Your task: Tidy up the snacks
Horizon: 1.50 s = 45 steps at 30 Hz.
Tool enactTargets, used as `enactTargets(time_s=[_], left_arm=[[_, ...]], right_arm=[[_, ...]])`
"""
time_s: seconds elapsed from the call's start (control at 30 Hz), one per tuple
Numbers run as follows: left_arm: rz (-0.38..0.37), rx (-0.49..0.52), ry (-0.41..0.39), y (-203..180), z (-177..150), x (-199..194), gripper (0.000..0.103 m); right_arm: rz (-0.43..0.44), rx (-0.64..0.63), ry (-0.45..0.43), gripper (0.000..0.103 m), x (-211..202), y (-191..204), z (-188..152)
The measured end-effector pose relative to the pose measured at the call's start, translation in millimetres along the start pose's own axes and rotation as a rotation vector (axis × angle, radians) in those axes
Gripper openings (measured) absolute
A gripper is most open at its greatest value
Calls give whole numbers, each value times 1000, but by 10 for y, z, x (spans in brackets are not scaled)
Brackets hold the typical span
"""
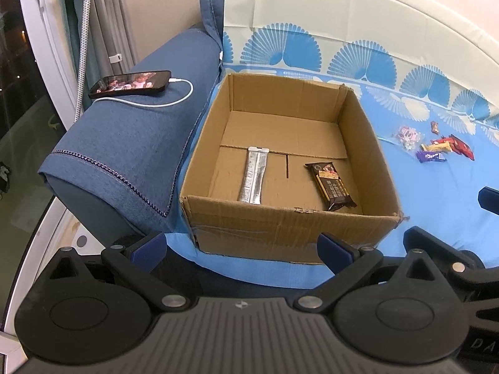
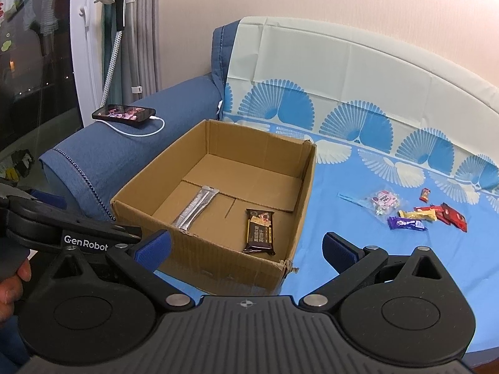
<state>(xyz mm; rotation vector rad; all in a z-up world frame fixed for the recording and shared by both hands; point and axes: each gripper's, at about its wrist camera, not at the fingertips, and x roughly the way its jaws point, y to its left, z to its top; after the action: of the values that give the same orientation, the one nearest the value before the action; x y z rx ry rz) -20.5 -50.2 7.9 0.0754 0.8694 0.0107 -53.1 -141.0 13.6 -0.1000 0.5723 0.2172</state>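
An open cardboard box (image 1: 280, 227) (image 2: 215, 261) sits on a blue sheet. Inside lie a silver stick pack (image 1: 253, 174) (image 2: 196, 207) and a dark brown snack bar (image 1: 331, 184) (image 2: 260, 232). A small pile of loose snacks (image 1: 436, 146) (image 2: 414, 213) lies on the sheet to the right of the box: a clear candy bag, purple, yellow and red wrappers. My left gripper (image 1: 243, 249) is open and empty, in front of the box's near wall. My right gripper (image 2: 246, 249) is open and empty, over the box's near right corner.
A blue sofa armrest (image 1: 131, 143) (image 2: 124, 152) stands left of the box, with a phone (image 1: 131, 84) (image 2: 124, 112) on a white charging cable on top. The sheet-covered backrest (image 1: 343, 31) rises behind. A window and curtains are at the far left.
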Motion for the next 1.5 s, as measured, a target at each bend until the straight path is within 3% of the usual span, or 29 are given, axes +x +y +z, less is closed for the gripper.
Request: enactTargets(time_s=[0.87,1.17,1.5], left_arm=[[43,71,52,-248,177,206,103],[24,139,53,-634,359,285,103],[7,217,16,-1072,580,331,103]], right_arm=[[9,131,37,103,214,-342,-85],[-59,284,31,103,206,-866,-182],[-228,481,-25,103,126,-1646,-293]])
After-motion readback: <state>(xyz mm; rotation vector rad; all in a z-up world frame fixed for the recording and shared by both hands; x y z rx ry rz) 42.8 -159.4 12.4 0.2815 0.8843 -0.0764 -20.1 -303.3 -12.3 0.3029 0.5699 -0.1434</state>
